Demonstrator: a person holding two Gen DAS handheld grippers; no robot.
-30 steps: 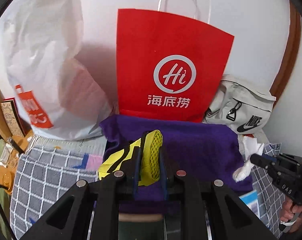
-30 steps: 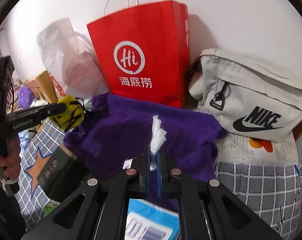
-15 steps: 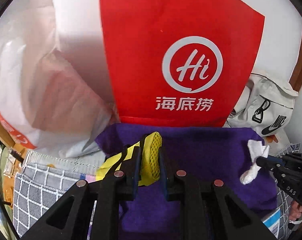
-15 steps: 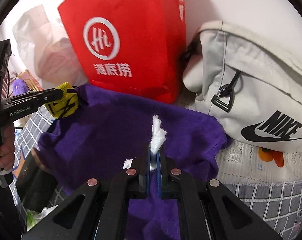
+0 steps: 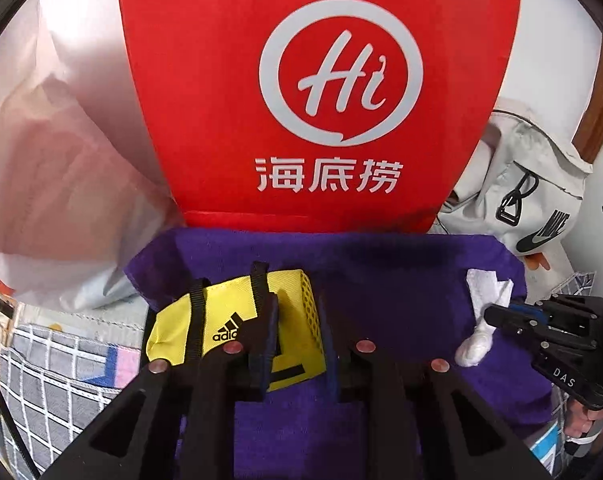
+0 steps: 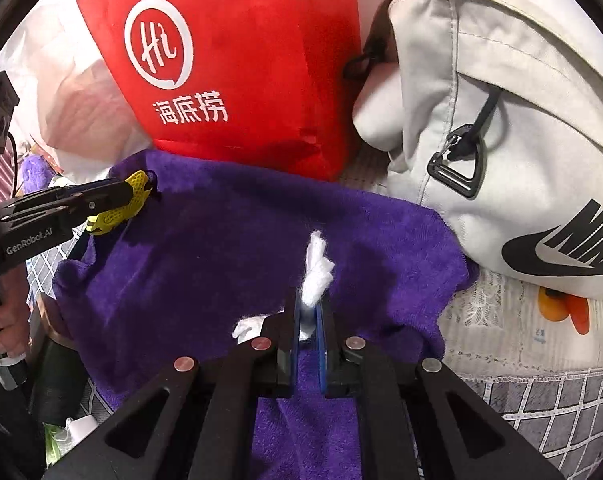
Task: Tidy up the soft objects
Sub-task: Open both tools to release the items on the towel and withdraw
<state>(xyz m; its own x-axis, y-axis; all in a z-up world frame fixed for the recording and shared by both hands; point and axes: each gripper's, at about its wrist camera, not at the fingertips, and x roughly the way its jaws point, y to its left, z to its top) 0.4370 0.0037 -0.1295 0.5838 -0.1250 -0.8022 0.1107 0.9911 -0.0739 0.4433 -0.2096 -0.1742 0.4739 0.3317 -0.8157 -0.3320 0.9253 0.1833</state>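
Note:
My left gripper (image 5: 297, 304) is shut on a yellow adidas pouch (image 5: 225, 320) with black straps, held low over the left part of a purple towel (image 5: 381, 276). My right gripper (image 6: 311, 300) is shut on a white tissue wad (image 6: 317, 272) above the towel's middle (image 6: 229, 248). In the right wrist view the left gripper (image 6: 113, 196) and the pouch's mesh end (image 6: 135, 196) show at the towel's far left corner. In the left wrist view the right gripper (image 5: 497, 316) holds the tissue (image 5: 483, 316) at the right.
A red paper bag (image 5: 321, 92) stands right behind the towel against the wall. A white plastic bag (image 5: 53, 184) is to its left, a grey Nike bag (image 6: 501, 120) to its right. A checked cloth (image 5: 53, 368) covers the surface. A purple plush (image 6: 33, 170) lies far left.
Both grippers have moved forward toward the red bag and lower over the towel, each still holding its object. The yellow pouch now hangs more to the left of the left gripper.

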